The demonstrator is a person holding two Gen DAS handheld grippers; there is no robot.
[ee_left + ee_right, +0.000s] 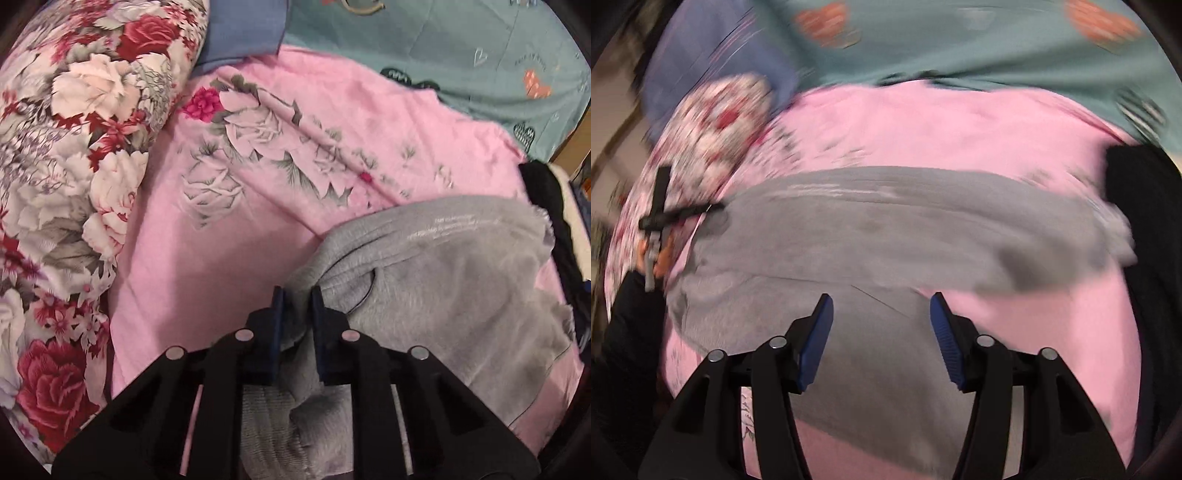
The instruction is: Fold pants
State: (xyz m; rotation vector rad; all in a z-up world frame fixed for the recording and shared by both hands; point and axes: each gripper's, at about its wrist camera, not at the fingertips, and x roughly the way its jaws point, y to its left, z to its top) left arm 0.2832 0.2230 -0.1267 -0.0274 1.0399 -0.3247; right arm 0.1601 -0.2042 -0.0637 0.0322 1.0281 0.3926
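Grey fleece pants (443, 280) lie on a pink floral sheet (236, 236), bunched at the lower right of the left wrist view. My left gripper (297, 301) is shut on a fold of the grey pants, with cloth pinched between its blue pads. In the blurred right wrist view the grey pants (886, 236) spread across the middle. My right gripper (881, 306) hangs open above them, nothing between its fingers. Far left in that view, a hand holds the left gripper (716, 208) at the pants' edge.
A bulky rose-print quilt (74, 177) fills the left side. A teal patterned blanket (480, 55) and a blue cloth (243, 33) lie at the back. Dark clothing (554, 206) sits at the right edge of the sheet (960, 125).
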